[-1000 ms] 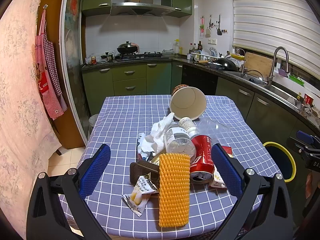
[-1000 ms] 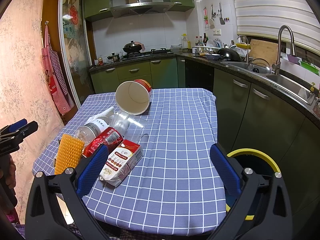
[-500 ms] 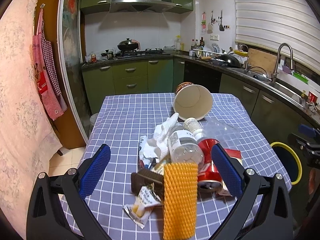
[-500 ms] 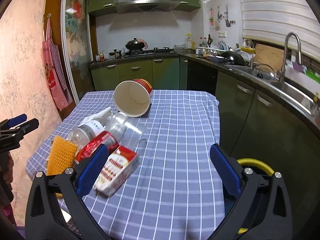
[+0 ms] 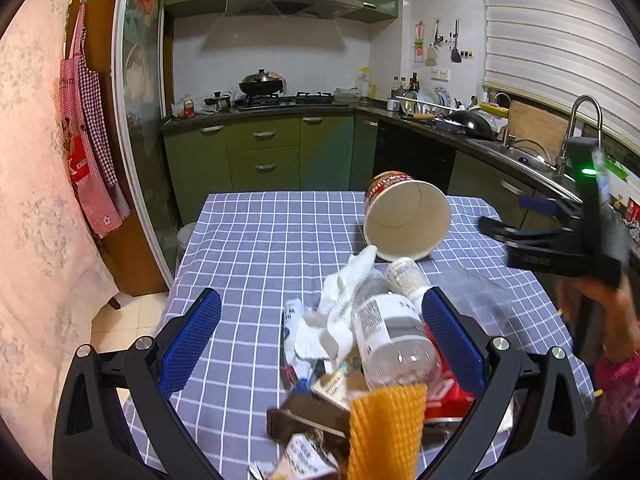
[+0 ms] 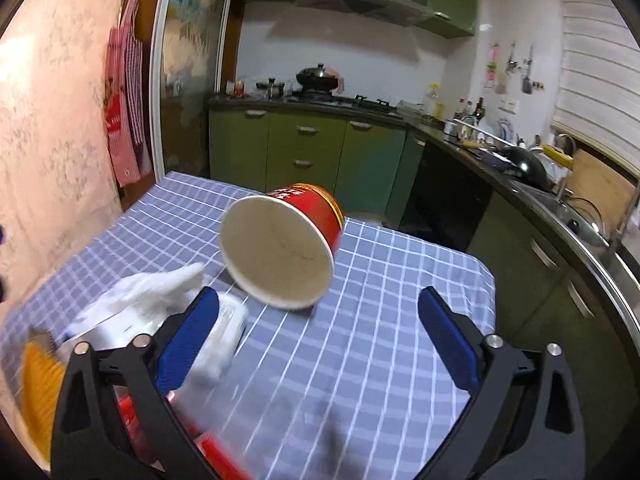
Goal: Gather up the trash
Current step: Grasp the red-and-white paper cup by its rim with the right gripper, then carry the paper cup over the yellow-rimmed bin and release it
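Note:
A heap of trash lies on a table with a blue checked cloth (image 5: pixel 256 256). A red paper cup (image 5: pixel 406 220) lies on its side, mouth toward me; it also shows in the right wrist view (image 6: pixel 280 252). Nearer are a crumpled white tissue (image 5: pixel 340 308), a clear plastic bottle (image 5: pixel 390 332), an orange foam net (image 5: pixel 386 432), a red can (image 5: pixel 444 396) and dark wrappers (image 5: pixel 308 420). My left gripper (image 5: pixel 320 336) is open above the heap. My right gripper (image 6: pixel 318 336) is open and empty just short of the cup, and shows from outside in the left wrist view (image 5: pixel 560 236).
Green kitchen cabinets (image 5: pixel 264 156) and a stove with a wok (image 5: pixel 260 86) stand behind the table. A counter with a sink and tap (image 5: pixel 580 120) runs along the right. A red checked apron (image 5: pixel 88 128) hangs at the left.
Both grippers have moved forward over the table. The right one swung left toward the cup and lost sight of the yellow-rimmed bin. The left one closed in on the heap.

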A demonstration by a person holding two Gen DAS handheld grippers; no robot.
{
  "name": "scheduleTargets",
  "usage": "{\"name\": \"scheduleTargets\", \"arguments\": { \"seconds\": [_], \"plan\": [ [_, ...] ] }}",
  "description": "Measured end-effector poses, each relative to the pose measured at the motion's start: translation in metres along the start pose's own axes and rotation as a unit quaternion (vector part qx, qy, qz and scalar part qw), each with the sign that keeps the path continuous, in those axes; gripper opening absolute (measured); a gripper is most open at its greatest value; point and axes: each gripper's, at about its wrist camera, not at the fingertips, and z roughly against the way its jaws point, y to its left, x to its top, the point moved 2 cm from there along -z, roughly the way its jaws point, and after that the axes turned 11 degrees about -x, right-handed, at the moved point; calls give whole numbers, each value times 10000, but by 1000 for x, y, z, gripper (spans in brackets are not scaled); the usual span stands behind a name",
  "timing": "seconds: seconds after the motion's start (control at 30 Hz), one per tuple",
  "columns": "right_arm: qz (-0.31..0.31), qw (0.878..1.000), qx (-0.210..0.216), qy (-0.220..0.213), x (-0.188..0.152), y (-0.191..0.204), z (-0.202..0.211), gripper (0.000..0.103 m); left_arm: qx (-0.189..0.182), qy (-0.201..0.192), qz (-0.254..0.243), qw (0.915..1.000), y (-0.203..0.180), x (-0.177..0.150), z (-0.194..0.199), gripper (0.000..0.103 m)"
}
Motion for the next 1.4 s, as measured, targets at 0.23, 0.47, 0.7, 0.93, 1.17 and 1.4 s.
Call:
{"name": "scheduleTargets", "arguments": {
  "seconds": [0.23,0.47,0.7,0.93,1.17,1.4],
  "plan": [
    [-108,9987,25,506,20,3,-85,67,-65,95,58,9999,13,13,-32,99],
    [-94,9980,-60,626,32,11,-122,49,-175,180,104,9996,23,19,-57,99],
    [-298,9979,-10,568,42,6,-132,9,-238,239,166,9993,31,20,-71,99],
    [-783,9934,331,775,70,-25,-113,7,-259,105,165,9995,36,17,-55,99],
    [-988,9875,505,1122,62,-83,-40,6,-395,-171,9,9991,20,11,-15,99],
    [-1594,9735,37,1638,-29,-191,65,6,-587,-339,-210,9975,-6,2,19,99]
  ]
}}
